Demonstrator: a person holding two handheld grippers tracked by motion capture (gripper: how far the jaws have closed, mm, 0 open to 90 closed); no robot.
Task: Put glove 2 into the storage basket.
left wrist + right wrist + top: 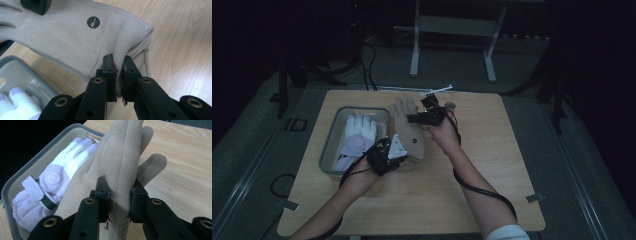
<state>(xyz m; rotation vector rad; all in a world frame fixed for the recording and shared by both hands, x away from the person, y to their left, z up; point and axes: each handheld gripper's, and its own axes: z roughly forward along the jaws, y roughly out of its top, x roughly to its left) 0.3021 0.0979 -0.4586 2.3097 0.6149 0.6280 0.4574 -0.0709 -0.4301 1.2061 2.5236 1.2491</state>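
Light wooden bench (492,185) first, the biggest thing I see. On it, at about 9 o'clock from the middle, a grey rectangular plastic bin (328,150) with a white and lilac fabric glove (358,134) lying flat inside. Just right of the bin, at 3 o'clock from it, the beige suede-like glove (409,131) I'm carrying, stretched between both tools, partly over the bin's right rim, fingers pointing to 12 o'clock. My left tongs (119,71) are clamped tight on the cuff edge at the 6 o'clock end. My right tongs (120,195) are pinched on the glove's finger part (125,150), jaws narrow around the bunched fabric. Progress, my read: one glove already binned, second gripped at both ends but not yet in. Left: swing it toward 9 o'clock, lower beside the white one, release.
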